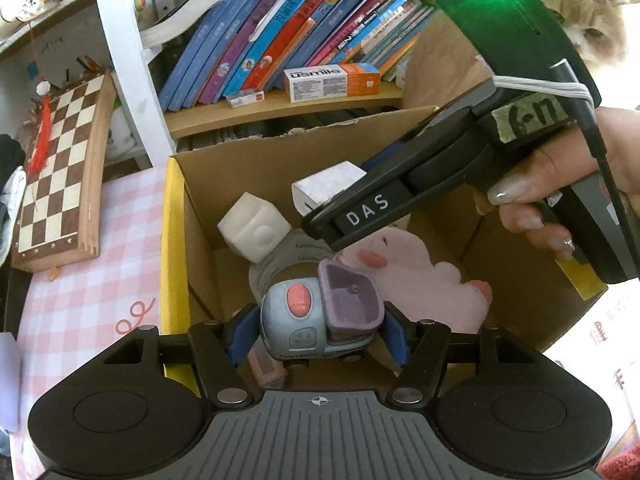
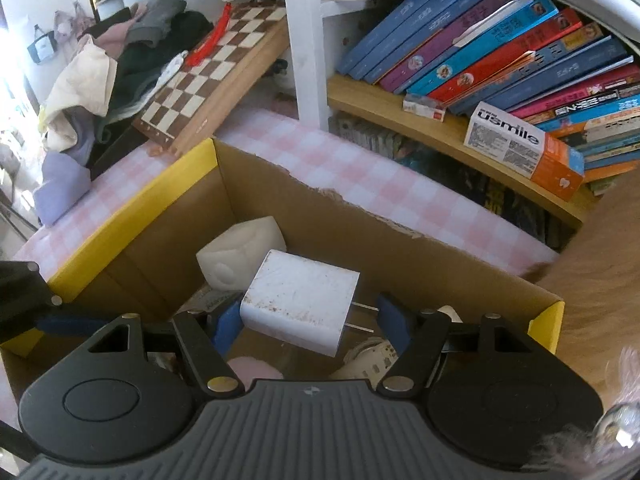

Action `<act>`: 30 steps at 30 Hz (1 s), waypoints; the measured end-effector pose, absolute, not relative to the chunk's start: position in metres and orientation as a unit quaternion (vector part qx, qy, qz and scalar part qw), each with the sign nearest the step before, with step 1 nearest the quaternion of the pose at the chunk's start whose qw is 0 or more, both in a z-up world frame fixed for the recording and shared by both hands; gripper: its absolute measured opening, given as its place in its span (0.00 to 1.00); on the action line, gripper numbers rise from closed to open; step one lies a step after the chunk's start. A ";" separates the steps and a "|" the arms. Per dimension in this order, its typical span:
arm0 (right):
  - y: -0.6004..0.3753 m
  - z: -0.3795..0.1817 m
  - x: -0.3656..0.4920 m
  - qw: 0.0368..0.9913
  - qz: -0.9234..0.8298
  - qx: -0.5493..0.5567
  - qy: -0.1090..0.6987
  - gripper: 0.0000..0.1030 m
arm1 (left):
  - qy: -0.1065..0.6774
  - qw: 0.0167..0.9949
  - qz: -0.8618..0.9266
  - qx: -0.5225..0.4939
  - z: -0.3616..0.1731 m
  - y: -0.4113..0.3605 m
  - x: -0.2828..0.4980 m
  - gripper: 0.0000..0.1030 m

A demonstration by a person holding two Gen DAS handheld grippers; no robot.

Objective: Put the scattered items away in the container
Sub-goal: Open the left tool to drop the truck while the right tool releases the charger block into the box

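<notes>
While both tools are hanging over the open cardboard box [image 1: 176,264], the left tongs [image 1: 316,338] are clenching a small blue-grey toy truck [image 1: 308,320] with a purple tipper bed and a pink button, its sides pressed between the blue pads. The right tongs [image 2: 308,326] are grasping a white wall charger [image 2: 300,300], its two prongs pointing toward the right-hand pad; in the left wrist view the same tongs are reaching in from the upper right, held by a person's hand [image 1: 560,200]. Inside the box, a white cube [image 1: 254,230] is leaning by the far left corner, a roll of clear tape [image 1: 280,264] is lying below it, and a pink plush toy [image 1: 420,276] is resting beside the tape. The box is sitting on a pink checked surface [image 1: 80,280], with a chessboard [image 1: 60,176] to its left and a shelf of books [image 1: 288,40] behind.
</notes>
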State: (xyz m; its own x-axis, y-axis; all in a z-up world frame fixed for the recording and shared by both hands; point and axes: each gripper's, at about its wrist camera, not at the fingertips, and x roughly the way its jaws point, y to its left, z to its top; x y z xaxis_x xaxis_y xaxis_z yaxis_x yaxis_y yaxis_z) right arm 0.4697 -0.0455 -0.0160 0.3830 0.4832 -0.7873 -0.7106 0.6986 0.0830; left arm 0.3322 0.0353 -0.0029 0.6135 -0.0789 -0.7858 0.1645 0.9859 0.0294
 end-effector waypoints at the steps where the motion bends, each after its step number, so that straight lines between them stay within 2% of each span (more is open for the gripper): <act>1: -0.045 -0.017 0.471 0.818 0.363 -0.136 0.424 0.67 | 0.435 0.897 -0.067 0.050 -0.003 0.035 0.333 0.62; 30: -0.039 -0.026 0.477 0.806 0.363 -0.115 0.453 0.67 | 0.434 0.895 -0.069 0.074 -0.006 0.033 0.335 0.65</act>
State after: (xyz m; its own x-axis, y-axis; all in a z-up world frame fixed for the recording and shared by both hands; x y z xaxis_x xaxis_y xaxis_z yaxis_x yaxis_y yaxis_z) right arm 0.4766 -0.0387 -0.0259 0.3262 0.4817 -0.8133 -0.6898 0.7096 0.1436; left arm 0.3354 0.0330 -0.0056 0.6145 -0.0601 -0.7867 0.1883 0.9795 0.0722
